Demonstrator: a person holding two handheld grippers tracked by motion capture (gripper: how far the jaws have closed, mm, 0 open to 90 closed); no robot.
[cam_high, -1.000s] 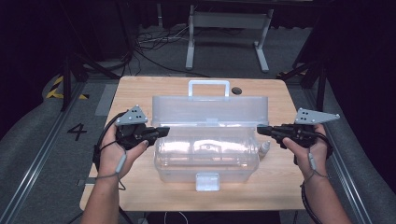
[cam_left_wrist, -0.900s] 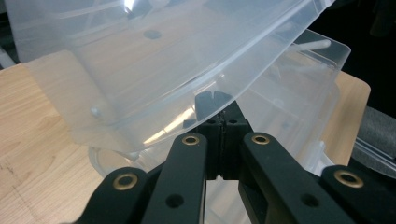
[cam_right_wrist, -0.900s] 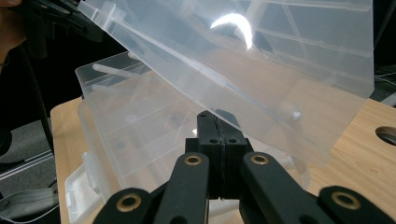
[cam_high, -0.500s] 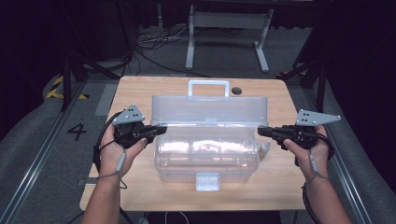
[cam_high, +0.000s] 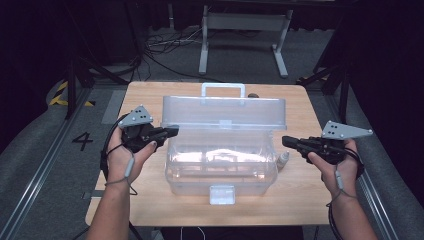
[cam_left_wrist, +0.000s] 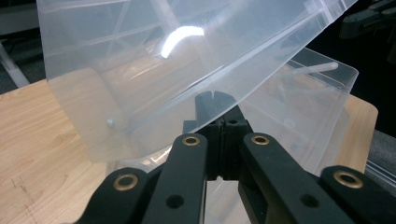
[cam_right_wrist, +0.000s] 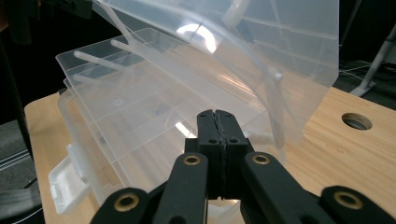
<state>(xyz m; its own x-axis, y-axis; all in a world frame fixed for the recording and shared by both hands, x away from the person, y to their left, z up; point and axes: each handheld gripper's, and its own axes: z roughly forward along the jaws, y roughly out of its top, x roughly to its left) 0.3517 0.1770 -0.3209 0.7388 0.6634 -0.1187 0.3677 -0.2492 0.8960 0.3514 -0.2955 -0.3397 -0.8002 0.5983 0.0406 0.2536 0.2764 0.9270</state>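
Note:
A clear plastic toolbox (cam_high: 220, 170) stands mid-table with its lid (cam_high: 225, 112) raised and a white latch (cam_high: 222, 194) at its front. My left gripper (cam_high: 175, 131) is shut, its tip at the lid's left end. In the left gripper view the closed jaws (cam_left_wrist: 215, 95) sit just behind the lid's (cam_left_wrist: 154, 70) lower edge. My right gripper (cam_high: 286, 141) is shut too and hangs a little off the box's right side. In the right gripper view its closed tips (cam_right_wrist: 217, 114) point at the open box (cam_right_wrist: 140, 121) and the lid (cam_right_wrist: 261, 42).
The wooden table (cam_high: 145, 95) has a round cable hole (cam_right_wrist: 357, 121) behind the box. A small white piece (cam_high: 283, 159) lies by the box's right wall. Beyond the table stand a metal frame (cam_high: 245, 22) and floor cables (cam_high: 165, 47). A "4" (cam_high: 82, 141) marks the floor at left.

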